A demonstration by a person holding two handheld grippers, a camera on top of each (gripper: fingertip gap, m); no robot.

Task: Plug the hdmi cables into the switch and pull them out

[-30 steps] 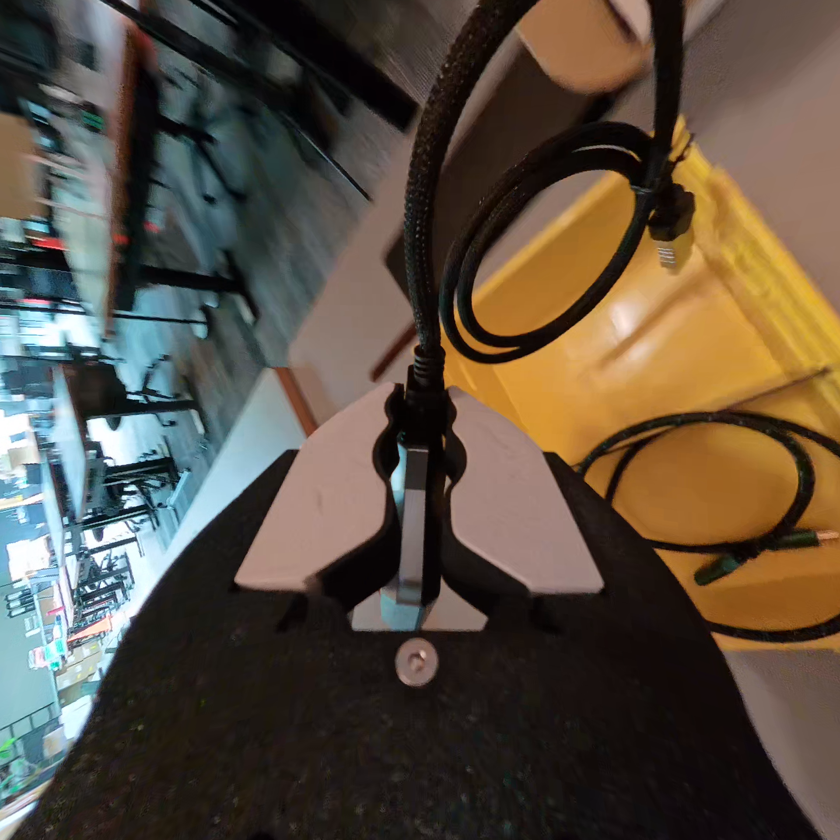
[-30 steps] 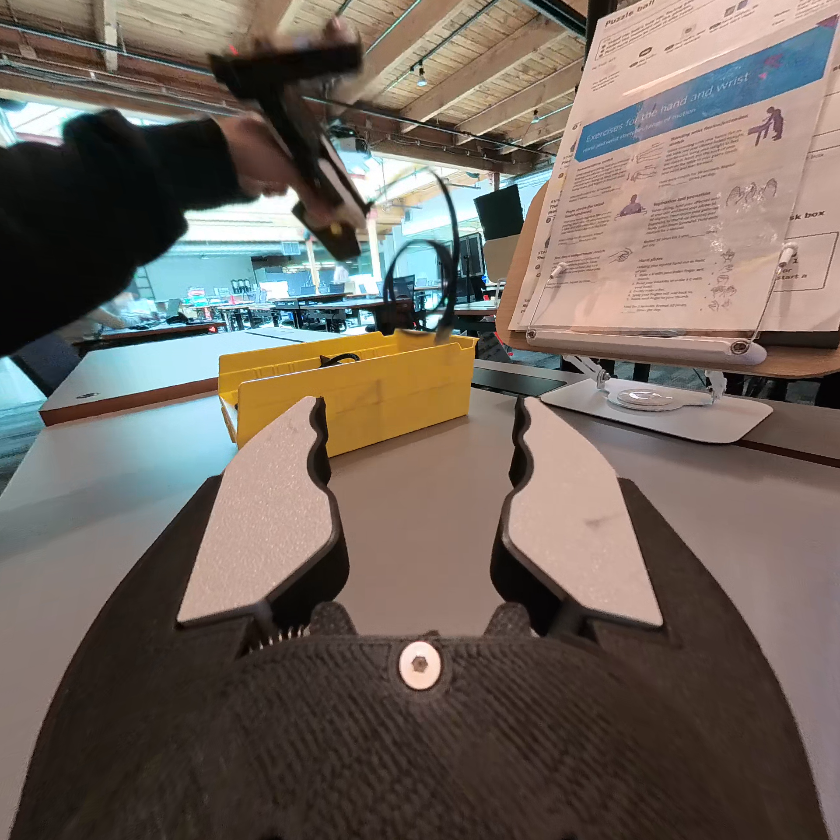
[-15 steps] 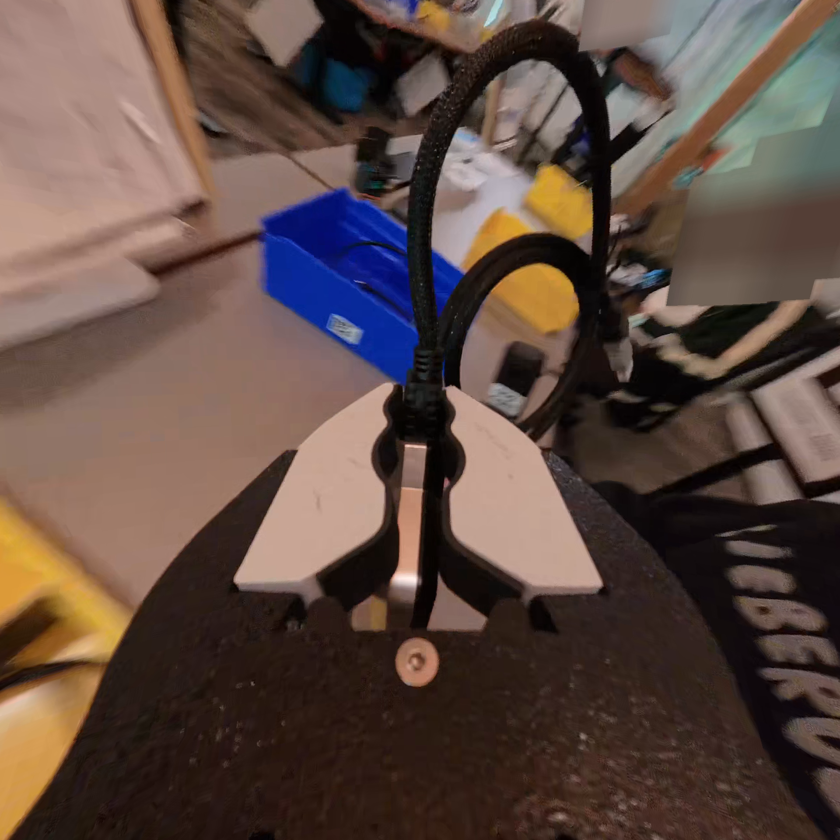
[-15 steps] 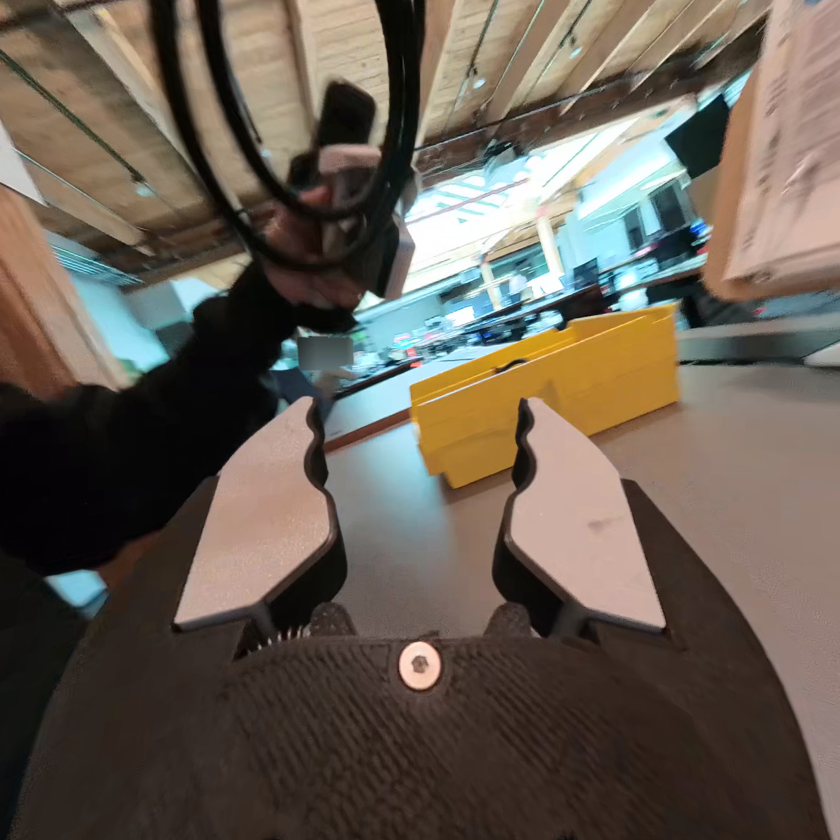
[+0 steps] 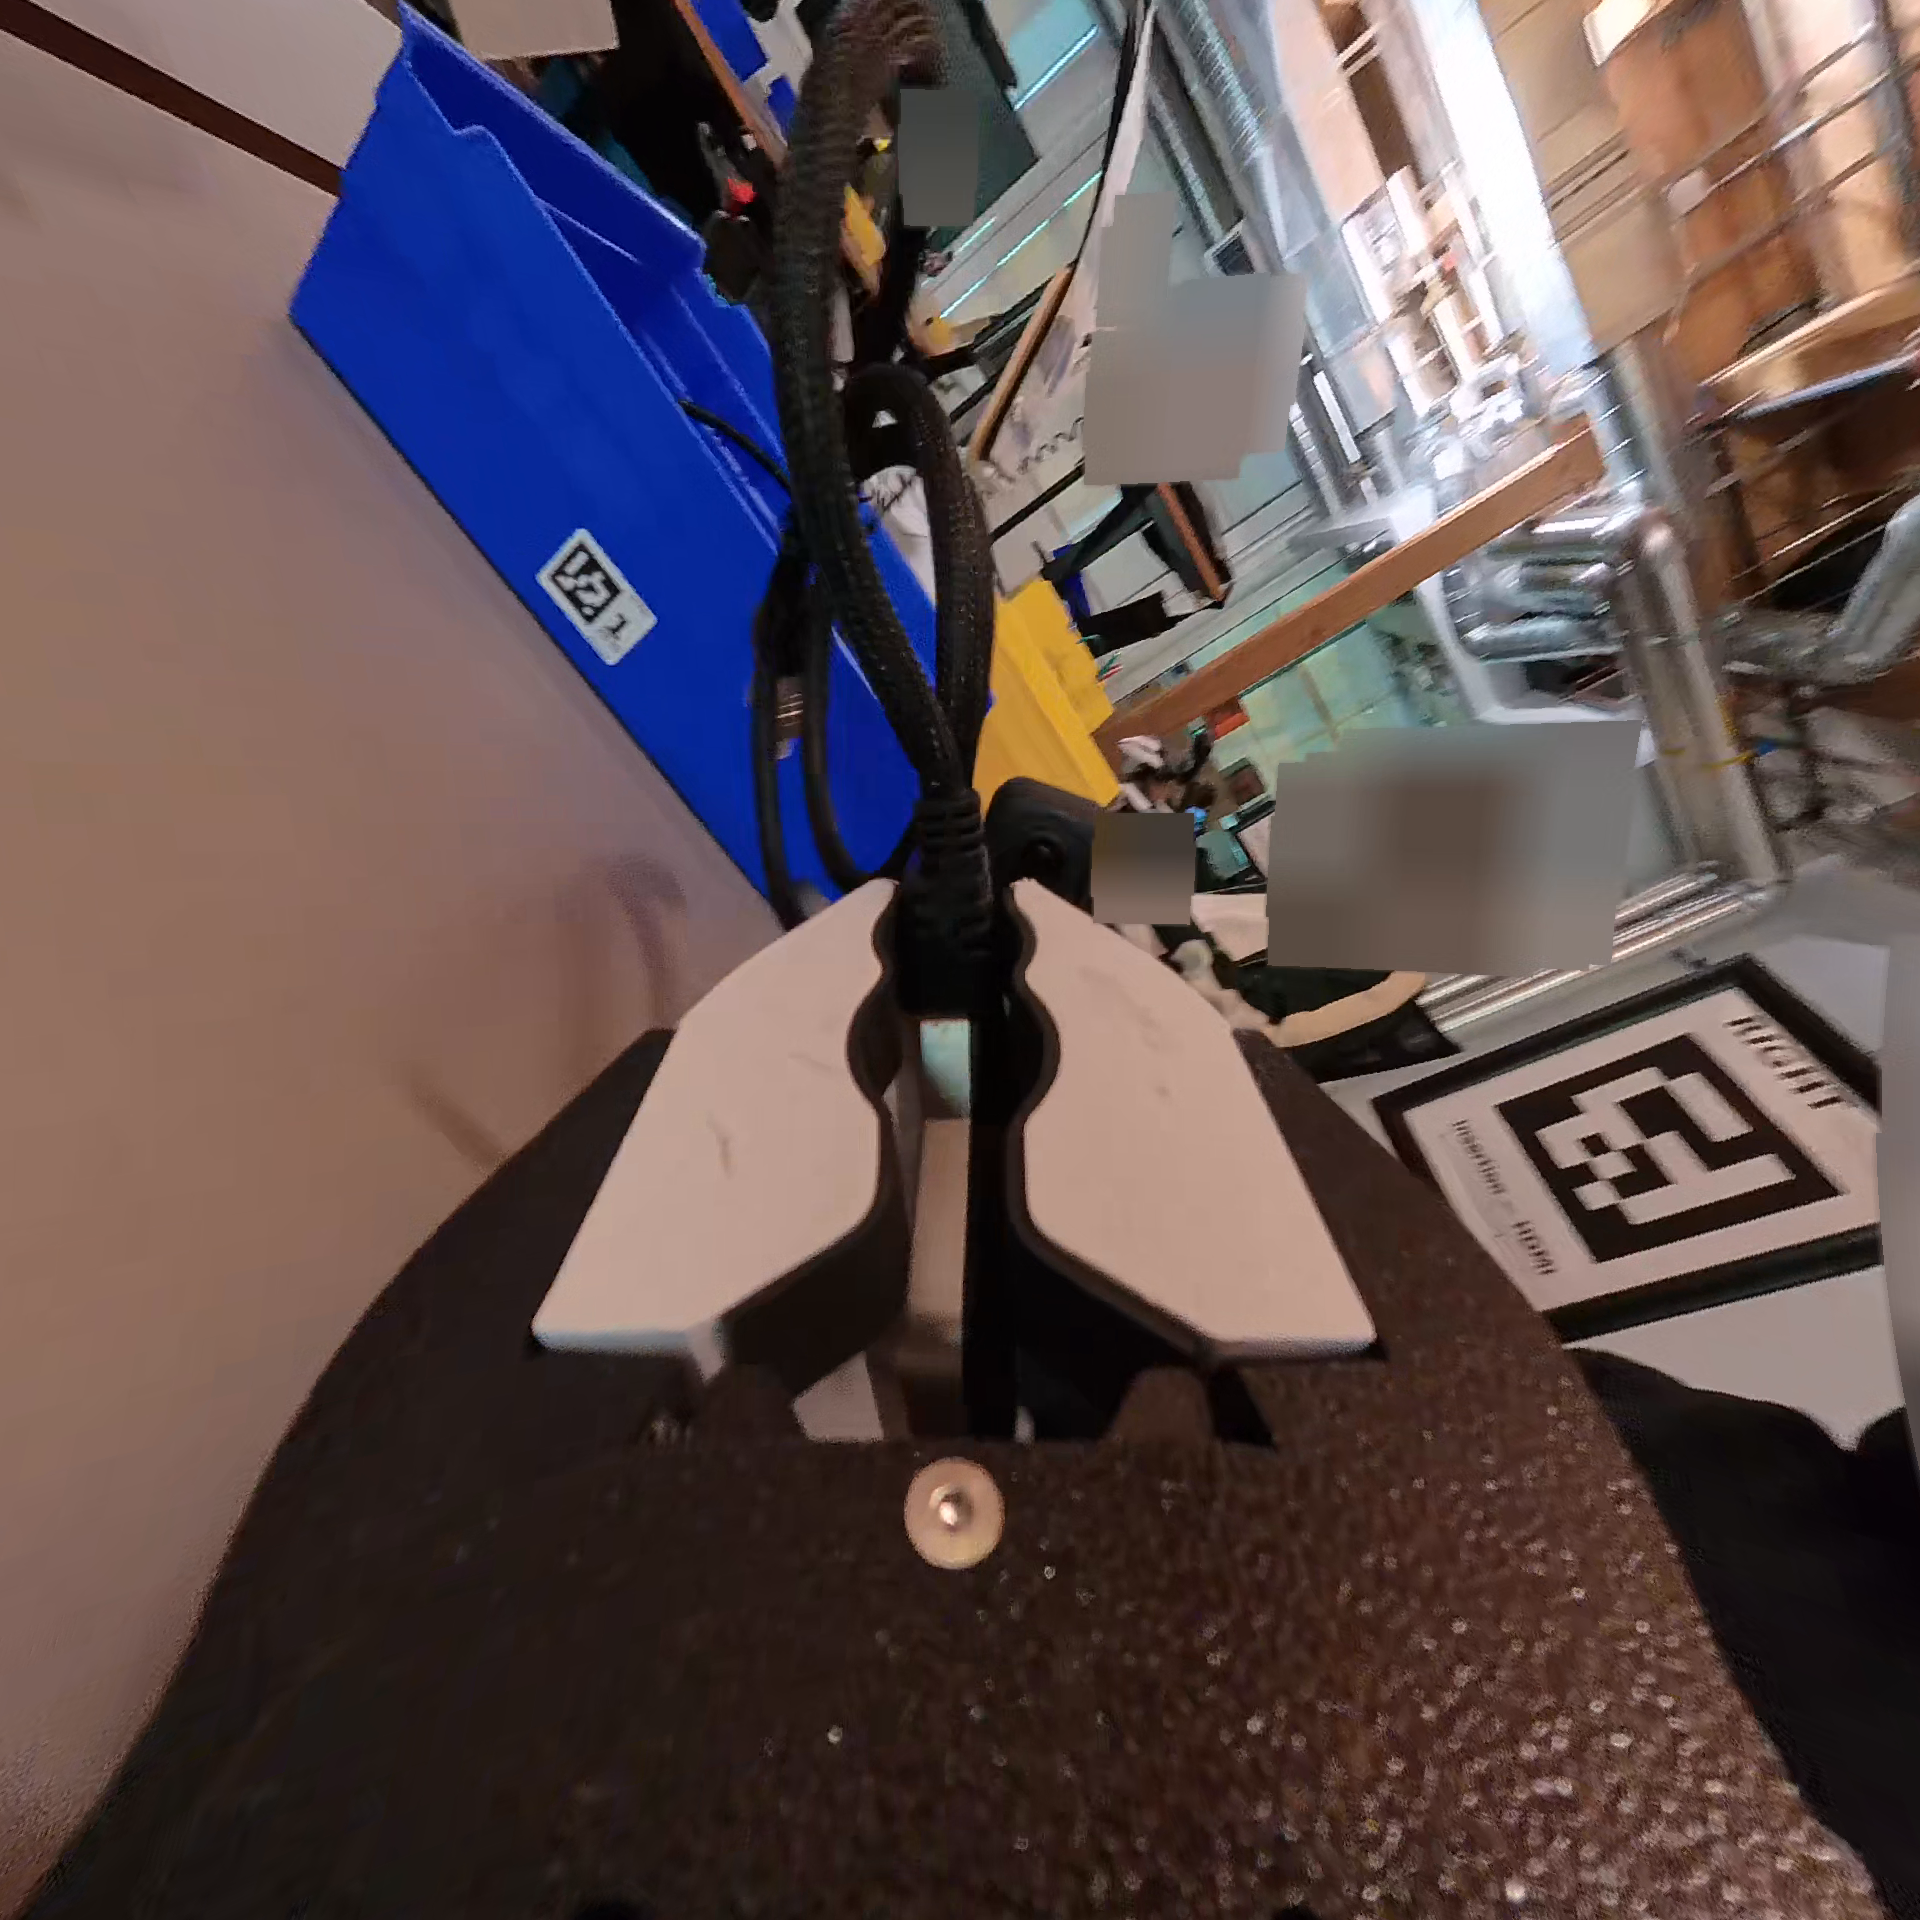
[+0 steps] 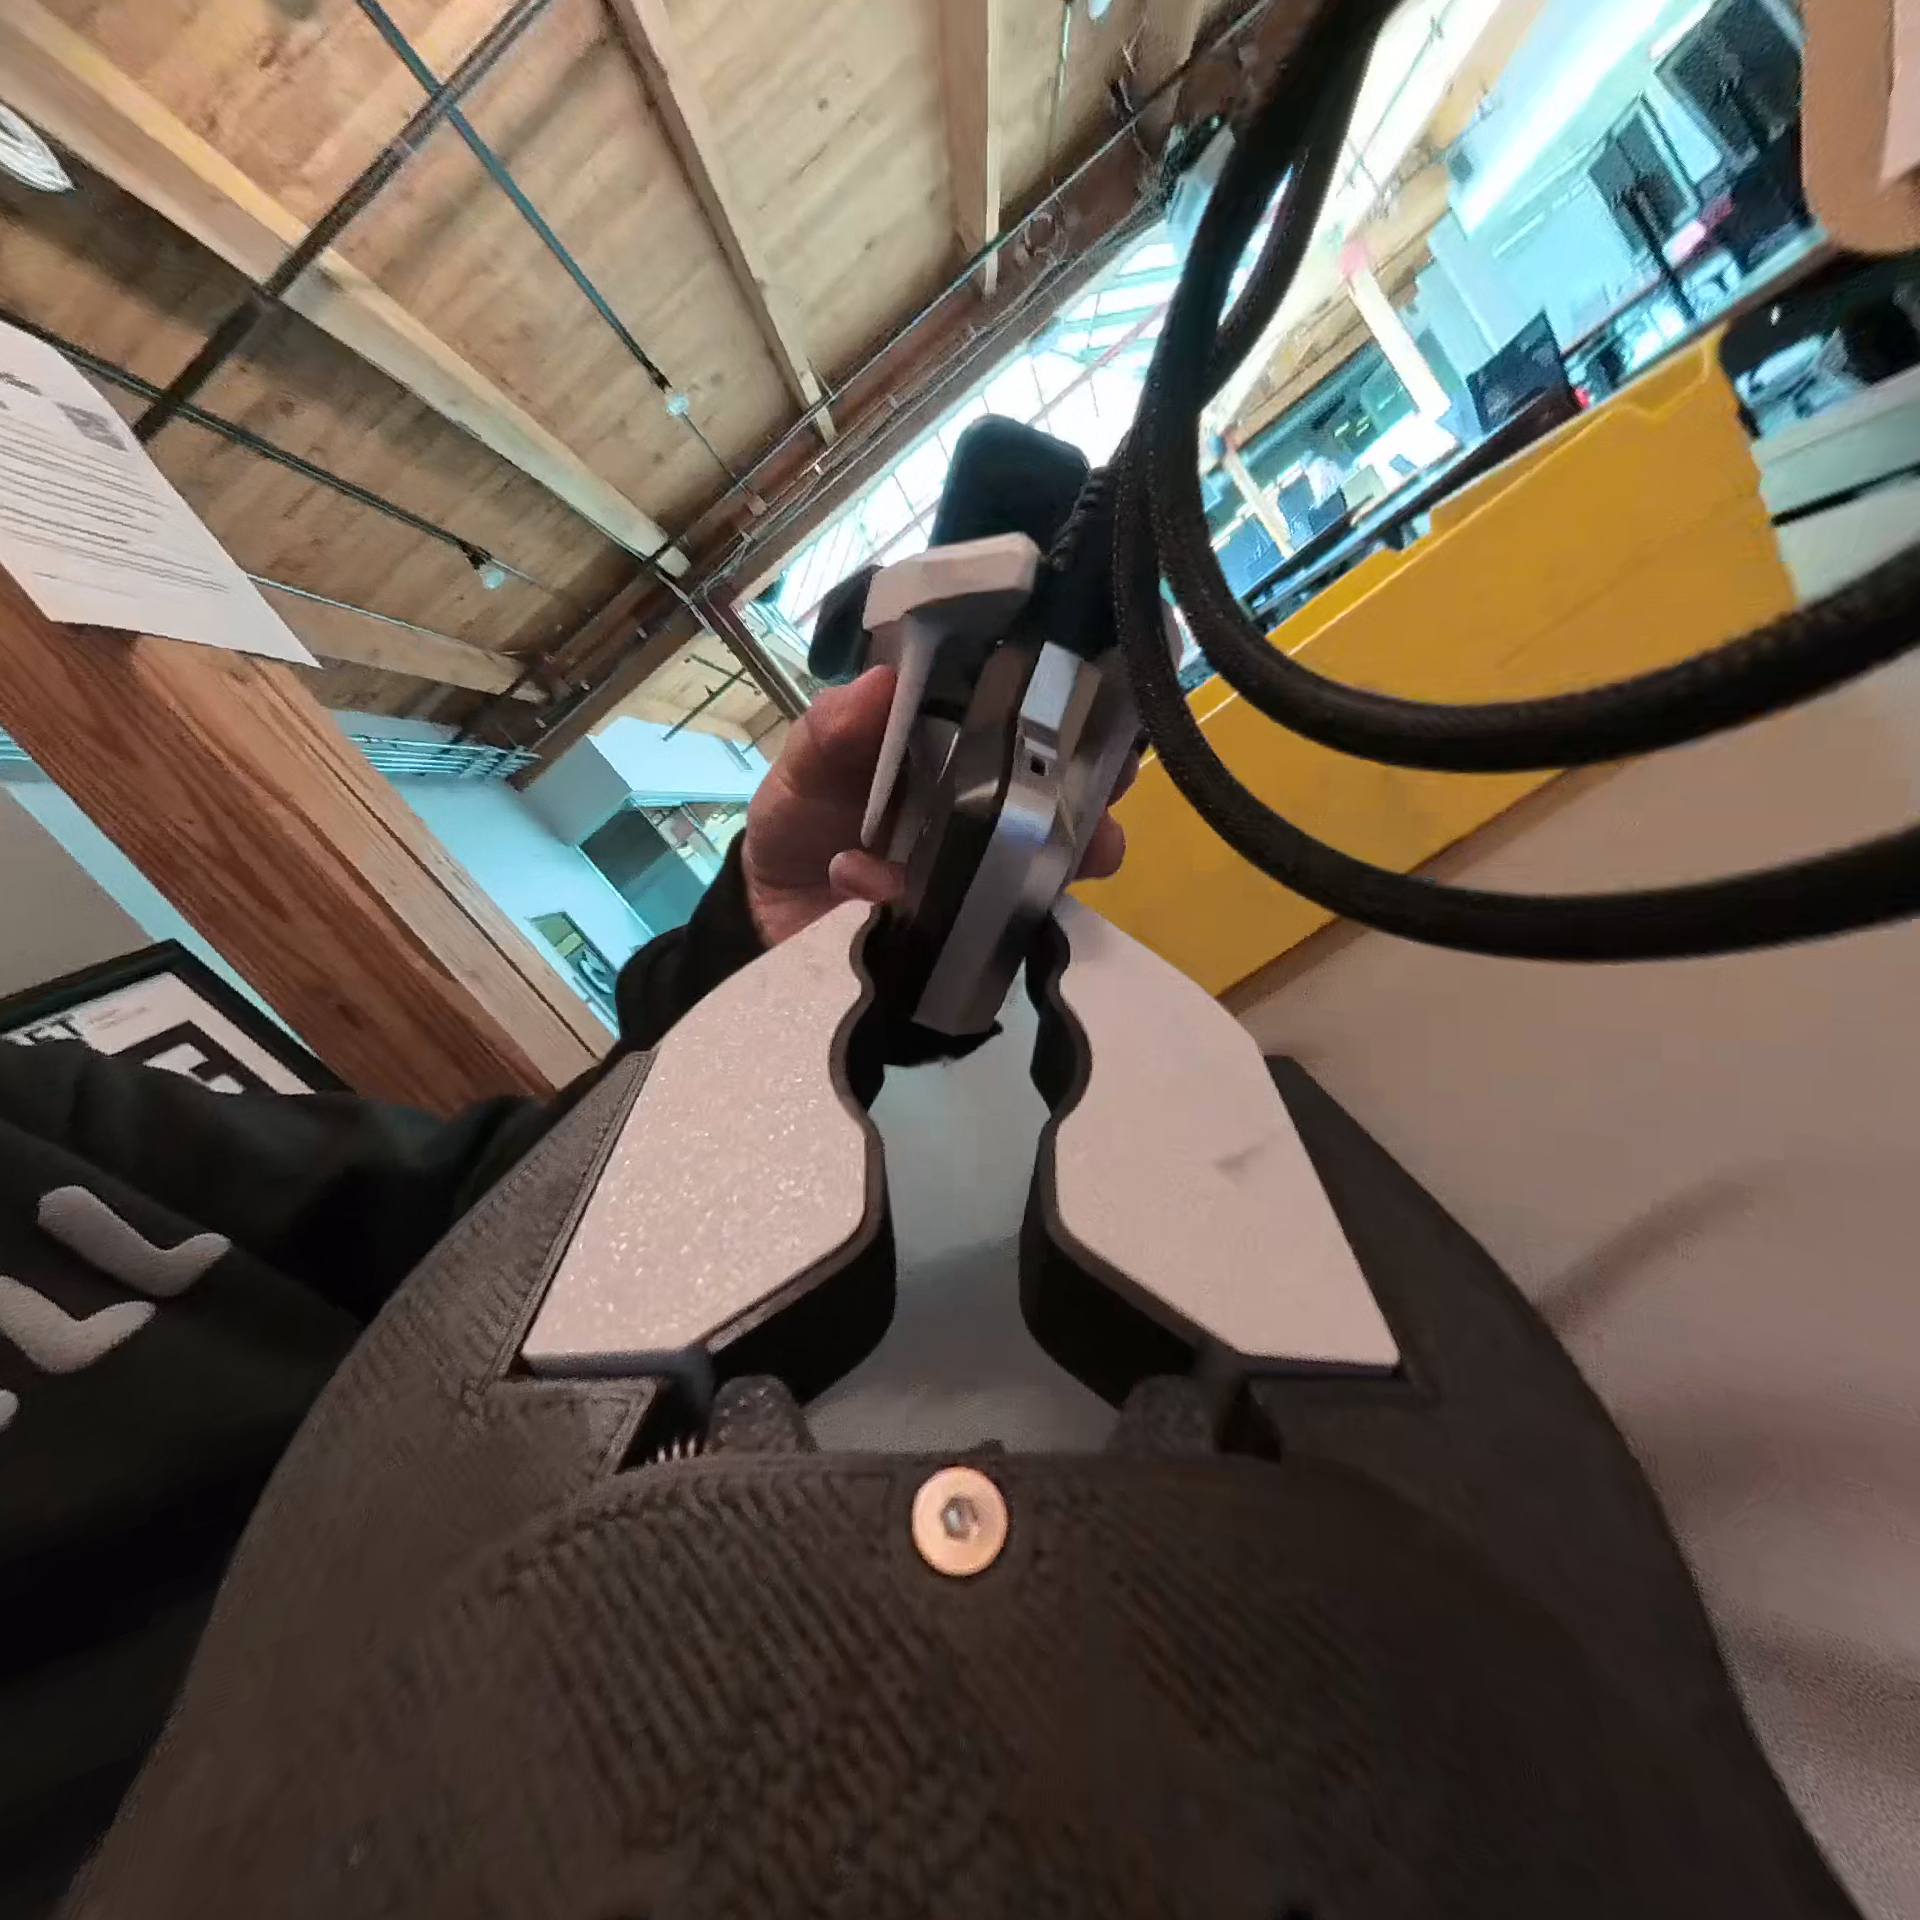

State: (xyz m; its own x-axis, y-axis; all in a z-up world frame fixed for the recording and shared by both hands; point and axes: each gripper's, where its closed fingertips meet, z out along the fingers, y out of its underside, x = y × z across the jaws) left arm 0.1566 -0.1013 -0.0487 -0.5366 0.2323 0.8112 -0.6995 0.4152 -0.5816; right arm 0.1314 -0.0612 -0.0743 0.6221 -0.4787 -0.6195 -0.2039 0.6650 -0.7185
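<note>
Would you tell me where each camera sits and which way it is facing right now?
Left wrist view: on the left gripper, tilted, looking across the grey table at a blue bin; its own fingers are shut on the black cable, with the silver switch between them.
Right wrist view: on the right gripper, angled up toward the ceiling beams; it shows the person's hand and black sleeve holding the left gripper.
Shared: switch, cable, yellow bin.
</note>
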